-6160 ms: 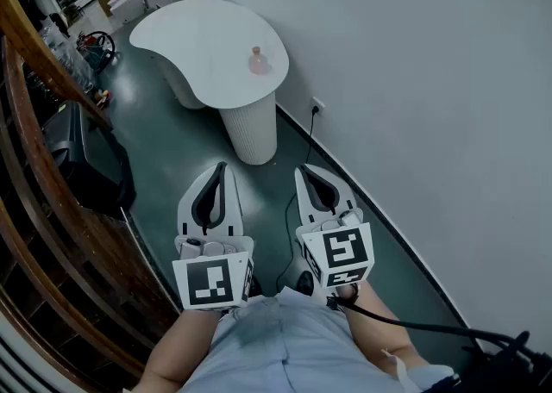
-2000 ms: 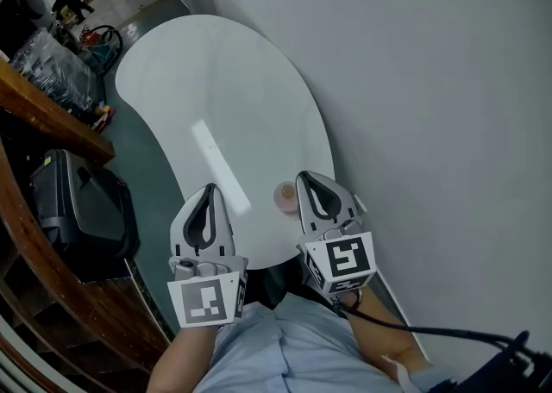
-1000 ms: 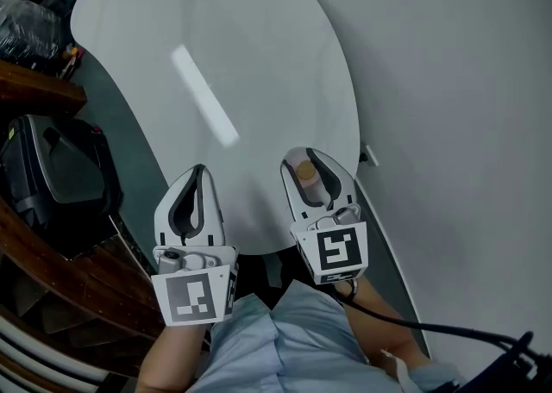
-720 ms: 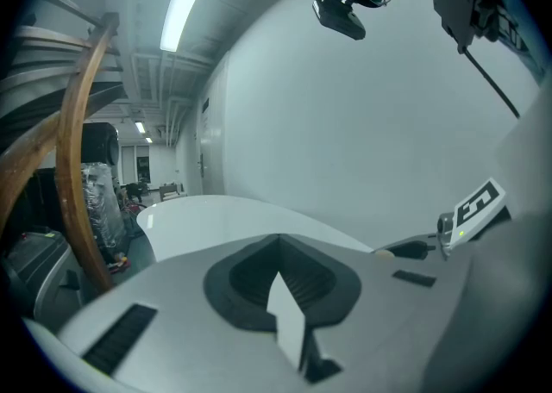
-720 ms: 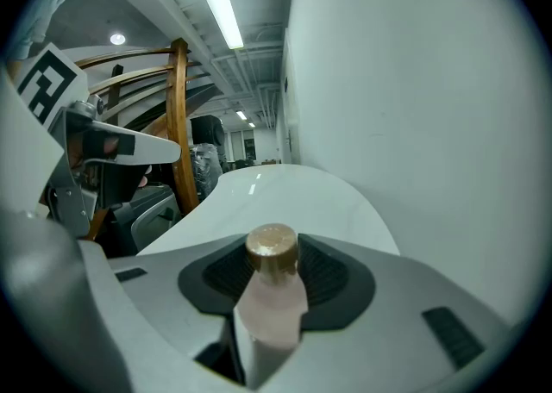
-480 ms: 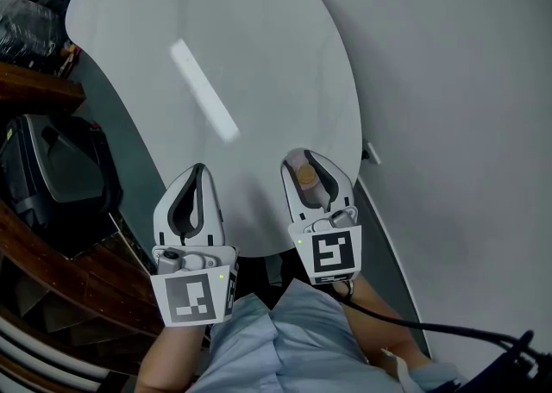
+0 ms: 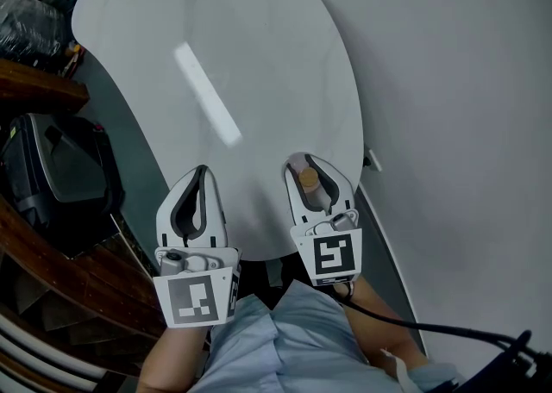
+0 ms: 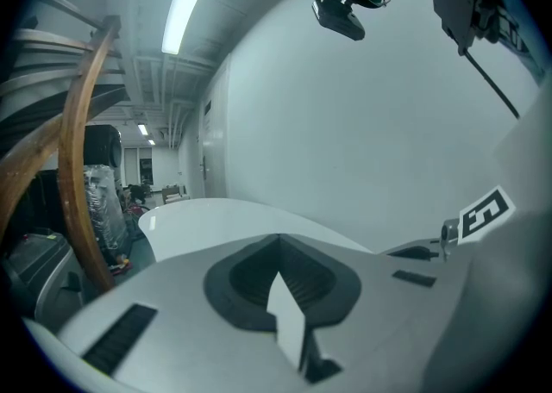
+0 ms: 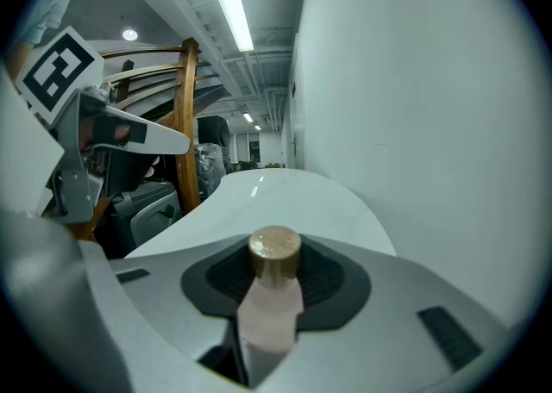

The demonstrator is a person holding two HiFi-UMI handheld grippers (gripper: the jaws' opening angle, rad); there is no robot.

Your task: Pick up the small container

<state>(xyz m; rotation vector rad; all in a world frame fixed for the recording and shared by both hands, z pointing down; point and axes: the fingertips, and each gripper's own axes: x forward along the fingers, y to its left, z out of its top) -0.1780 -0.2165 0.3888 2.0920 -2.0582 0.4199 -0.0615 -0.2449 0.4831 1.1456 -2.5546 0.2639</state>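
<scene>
The small container is a pale pink bottle with a brown cap. It stands upright near the near right edge of the white table. My right gripper reaches over that edge. Its jaws are closing around the bottle, which stands between them. In the right gripper view the cap rises between the dark pads, and I see no firm press on the bottle. My left gripper hovers over the table's near edge to the left, shut and empty, with the table ahead of it.
A black case sits on the dark floor left of the table, beside a curved wooden railing. A grey wall runs close along the table's right side, with a socket low on it. A black cable trails from my right gripper.
I came up to the table and my right gripper slid around the container. In the last second its jaws have narrowed on the bottle. The left gripper has barely moved.
</scene>
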